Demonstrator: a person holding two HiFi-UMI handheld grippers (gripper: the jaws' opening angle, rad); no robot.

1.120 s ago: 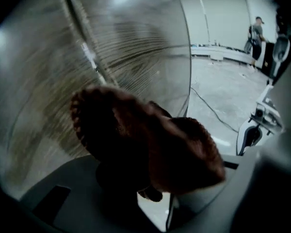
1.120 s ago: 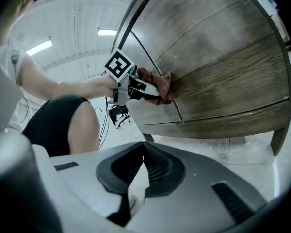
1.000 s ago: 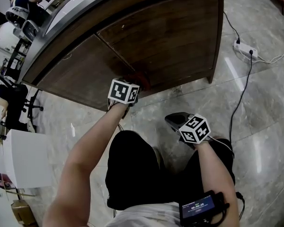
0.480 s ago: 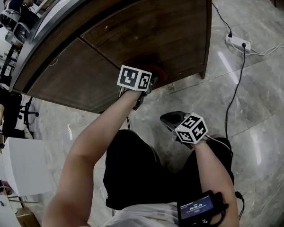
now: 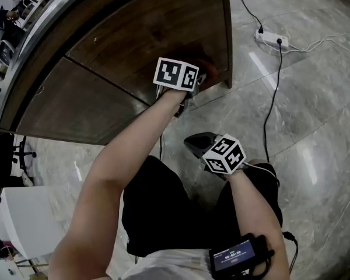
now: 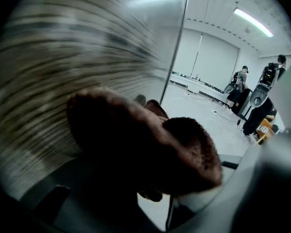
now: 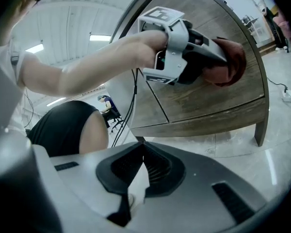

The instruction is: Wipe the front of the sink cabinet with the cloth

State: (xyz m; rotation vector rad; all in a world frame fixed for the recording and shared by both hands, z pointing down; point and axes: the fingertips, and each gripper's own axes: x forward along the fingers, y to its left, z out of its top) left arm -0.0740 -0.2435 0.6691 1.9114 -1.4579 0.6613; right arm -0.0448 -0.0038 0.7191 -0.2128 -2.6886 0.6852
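Grey marble floor (image 5: 315,127) runs under the dark wooden sink cabinet (image 5: 134,39). My left gripper (image 5: 193,85) has its jaws clamped on the reddish-brown cloth (image 6: 150,144). It is bunched into a wad so that fabric, not plastic, presses on the low part of the right-hand door (image 5: 163,22). That far reach leaves my right gripper (image 5: 197,146) idle. Its jaws are closed on nothing, and it hangs near my knee, well apart from the wood. Since a second ago the cloth has slid right, from nearer the cabinet's middle to just beside its right edge. The right gripper has hardly shifted.
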